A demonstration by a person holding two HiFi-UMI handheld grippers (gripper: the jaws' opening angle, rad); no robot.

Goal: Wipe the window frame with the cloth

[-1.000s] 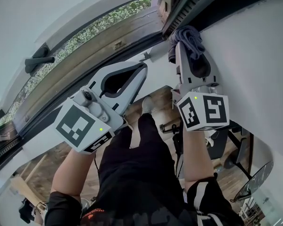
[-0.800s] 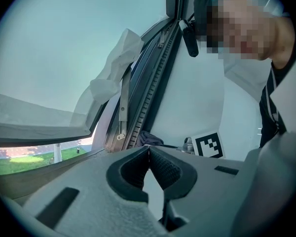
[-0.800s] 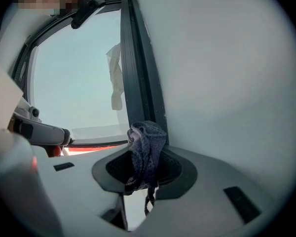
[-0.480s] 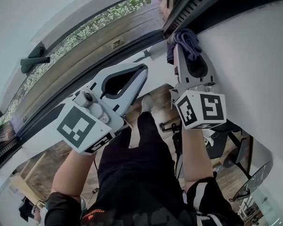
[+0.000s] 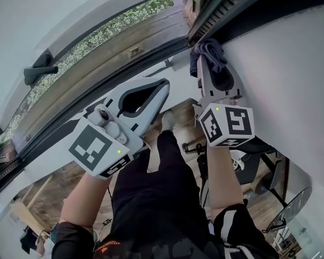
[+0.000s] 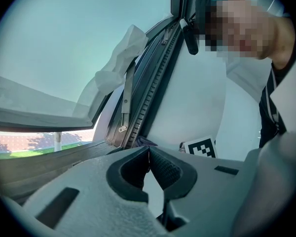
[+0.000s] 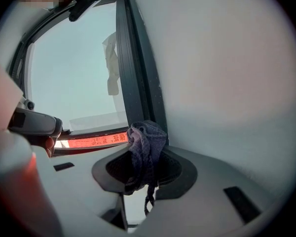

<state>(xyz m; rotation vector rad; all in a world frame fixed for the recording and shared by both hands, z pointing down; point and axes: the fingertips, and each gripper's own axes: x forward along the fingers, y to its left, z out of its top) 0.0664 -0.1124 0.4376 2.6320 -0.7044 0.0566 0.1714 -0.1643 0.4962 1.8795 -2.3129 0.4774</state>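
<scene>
Cloth (image 7: 148,138) half-hidden within right gripper (image 7: 144,163)

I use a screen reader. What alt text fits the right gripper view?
The right gripper is shut on a bunched purple-grey cloth, held at the dark window frame beside a white wall. Pale window glass lies to the left.

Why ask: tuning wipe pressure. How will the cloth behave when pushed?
Probably floppy: the cloth bunches, a strand dangling below the right tongs. Likely light: a pinch holds it. It should squash against the window frame.
</scene>
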